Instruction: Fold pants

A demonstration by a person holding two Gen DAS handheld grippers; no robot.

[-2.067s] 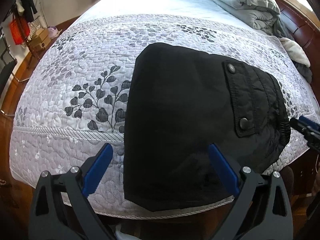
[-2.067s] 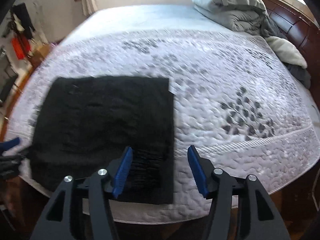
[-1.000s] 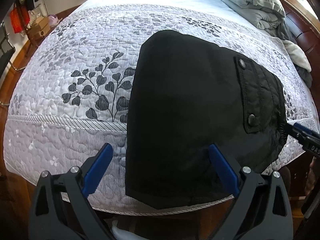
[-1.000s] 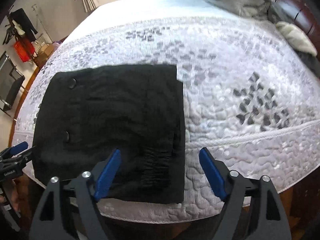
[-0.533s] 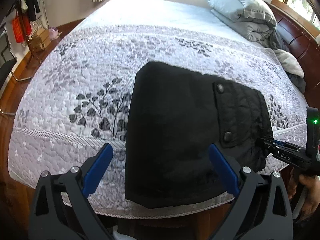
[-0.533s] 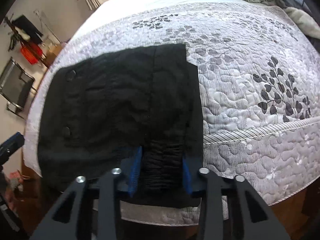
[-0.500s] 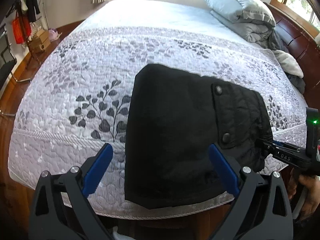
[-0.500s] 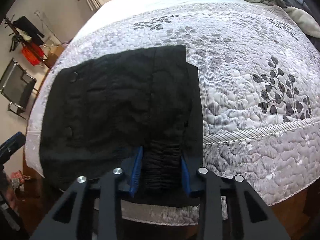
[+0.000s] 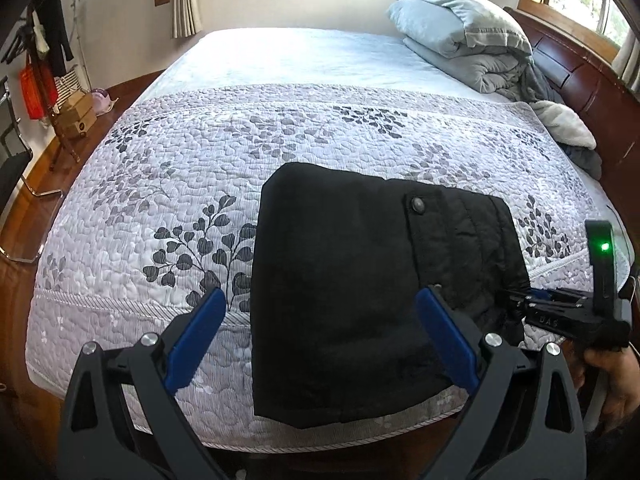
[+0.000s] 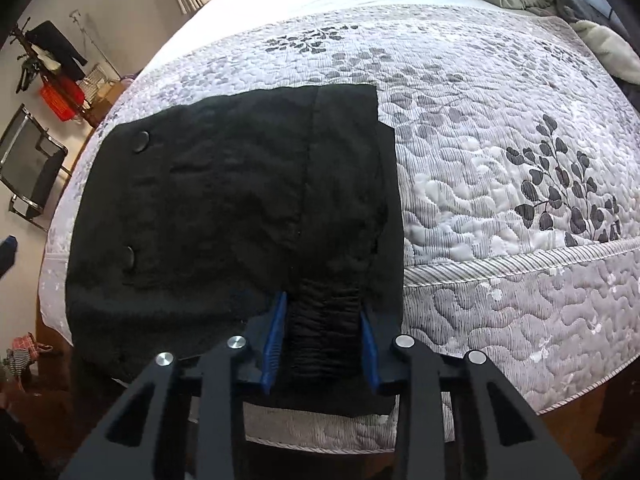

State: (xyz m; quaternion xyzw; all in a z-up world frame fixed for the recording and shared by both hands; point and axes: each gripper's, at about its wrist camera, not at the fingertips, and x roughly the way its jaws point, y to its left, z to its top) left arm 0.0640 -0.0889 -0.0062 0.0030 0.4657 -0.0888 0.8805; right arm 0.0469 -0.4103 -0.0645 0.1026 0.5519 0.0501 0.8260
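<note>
Black pants (image 9: 344, 300) lay folded in a block at the near edge of the bed (image 9: 168, 152), on the leaf-print quilt. Right gripper (image 10: 320, 340) was clamped on the gathered waistband (image 10: 322, 332) at the bed's edge. Left gripper (image 9: 320, 336) hung above the pants, blue fingers (image 9: 196, 332) spread wide, holding nothing.

Folded black pants (image 9: 344, 300) on the quilted bedspread (image 9: 200, 168) (leaf-patterned), left tongs (image 9: 320, 336) spread wide above them
</note>
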